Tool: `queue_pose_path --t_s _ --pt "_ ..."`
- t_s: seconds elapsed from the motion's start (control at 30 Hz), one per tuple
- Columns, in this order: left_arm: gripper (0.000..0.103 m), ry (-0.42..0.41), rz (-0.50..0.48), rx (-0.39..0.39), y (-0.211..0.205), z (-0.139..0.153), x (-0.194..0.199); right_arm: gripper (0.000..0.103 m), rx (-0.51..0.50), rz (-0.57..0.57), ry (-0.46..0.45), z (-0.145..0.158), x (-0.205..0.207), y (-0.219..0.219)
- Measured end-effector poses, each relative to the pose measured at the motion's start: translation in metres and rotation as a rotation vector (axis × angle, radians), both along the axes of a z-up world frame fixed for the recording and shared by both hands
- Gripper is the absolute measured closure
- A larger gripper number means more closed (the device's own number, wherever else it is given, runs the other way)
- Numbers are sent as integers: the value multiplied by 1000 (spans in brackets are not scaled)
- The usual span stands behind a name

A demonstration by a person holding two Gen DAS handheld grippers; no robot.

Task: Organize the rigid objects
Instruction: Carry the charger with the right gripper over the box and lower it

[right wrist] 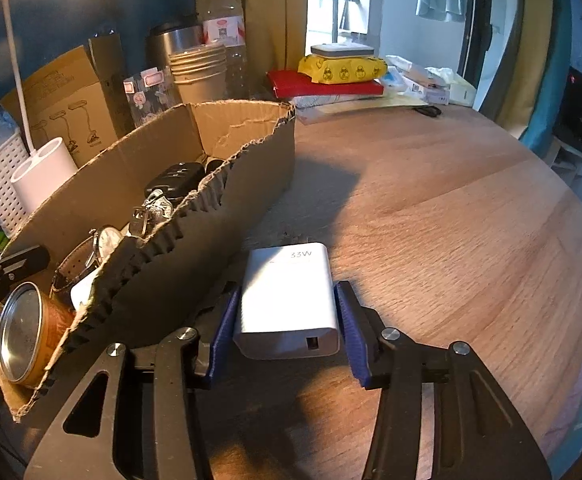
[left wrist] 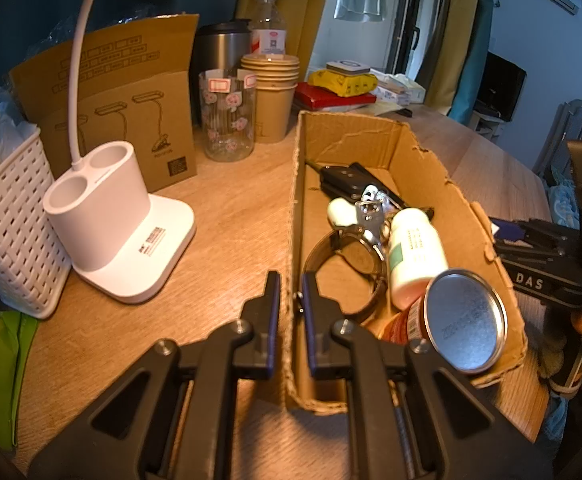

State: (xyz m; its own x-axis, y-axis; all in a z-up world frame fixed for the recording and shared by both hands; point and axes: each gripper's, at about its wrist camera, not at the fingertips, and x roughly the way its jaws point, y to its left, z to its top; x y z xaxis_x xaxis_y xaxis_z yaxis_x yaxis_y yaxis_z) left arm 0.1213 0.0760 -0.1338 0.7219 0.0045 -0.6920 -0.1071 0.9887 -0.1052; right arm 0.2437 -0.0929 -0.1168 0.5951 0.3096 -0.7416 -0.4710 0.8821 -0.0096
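Observation:
A torn cardboard box lies on the wooden table. It holds a black car key, a white pill bottle, a watch, metal keys and a tin can. My left gripper is shut on the box's left wall. A white 33W charger lies on the table right of the box. My right gripper has its fingers on both sides of the charger, touching or nearly touching it.
A white desk lamp base, a white basket, a lamp carton, a glass jar, stacked paper cups, a steel mug and a water bottle stand left and behind. A red book and yellow pack lie at the back.

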Motion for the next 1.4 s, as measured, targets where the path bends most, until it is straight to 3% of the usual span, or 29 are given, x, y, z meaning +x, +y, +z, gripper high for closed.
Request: queue_pose_path --t_s 0.83,1.4 --pt "92 -1 0 0 0 0 0 53 39 -12 -117 51 -20 -9" --pt "92 1 0 0 0 -1 0 53 58 41 -191 88 -28 14"
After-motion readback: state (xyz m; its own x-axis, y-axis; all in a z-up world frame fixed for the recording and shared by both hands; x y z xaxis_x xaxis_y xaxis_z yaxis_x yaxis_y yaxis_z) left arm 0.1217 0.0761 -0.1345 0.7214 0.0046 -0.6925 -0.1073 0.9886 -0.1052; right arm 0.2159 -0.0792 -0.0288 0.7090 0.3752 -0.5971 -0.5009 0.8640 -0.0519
